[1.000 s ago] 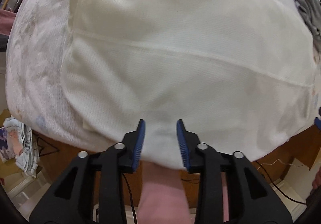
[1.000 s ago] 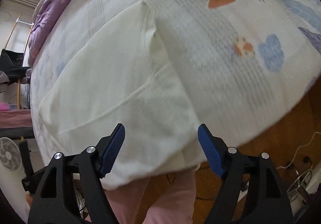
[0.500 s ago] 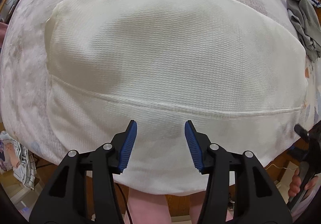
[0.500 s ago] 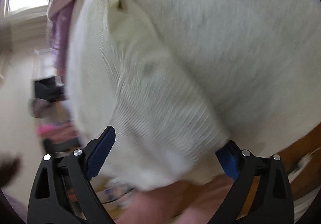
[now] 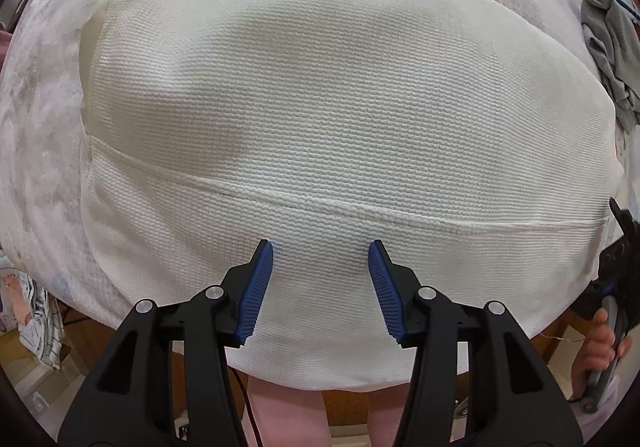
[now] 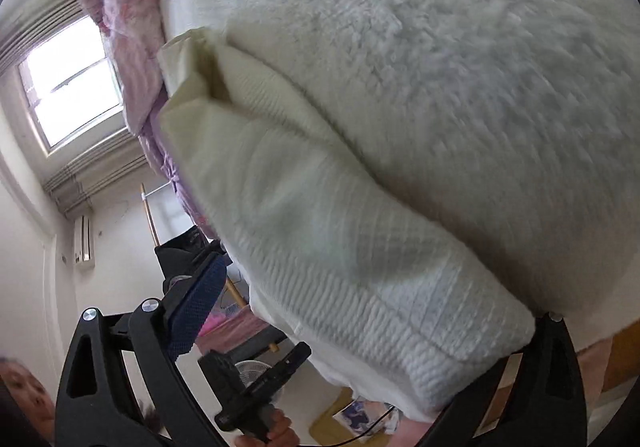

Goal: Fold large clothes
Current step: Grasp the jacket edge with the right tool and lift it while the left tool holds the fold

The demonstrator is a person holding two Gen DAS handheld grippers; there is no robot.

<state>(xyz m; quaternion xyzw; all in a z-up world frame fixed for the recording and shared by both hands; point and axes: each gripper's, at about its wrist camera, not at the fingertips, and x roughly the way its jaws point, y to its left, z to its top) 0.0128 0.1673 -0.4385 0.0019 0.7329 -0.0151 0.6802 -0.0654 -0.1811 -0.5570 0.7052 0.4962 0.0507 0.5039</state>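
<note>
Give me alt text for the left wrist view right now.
A folded white waffle-knit garment lies flat on a pale patterned bedspread, filling most of the view. The left gripper hovers open over its near edge, holding nothing. A crumpled grey garment lies at far right.

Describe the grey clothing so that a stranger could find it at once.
Start from the bed with its pale patterned cover. A large white ribbed garment is spread flat across its middle. The grey clothing lies beyond that garment's right edge, the only crumpled, dark item there.
</note>
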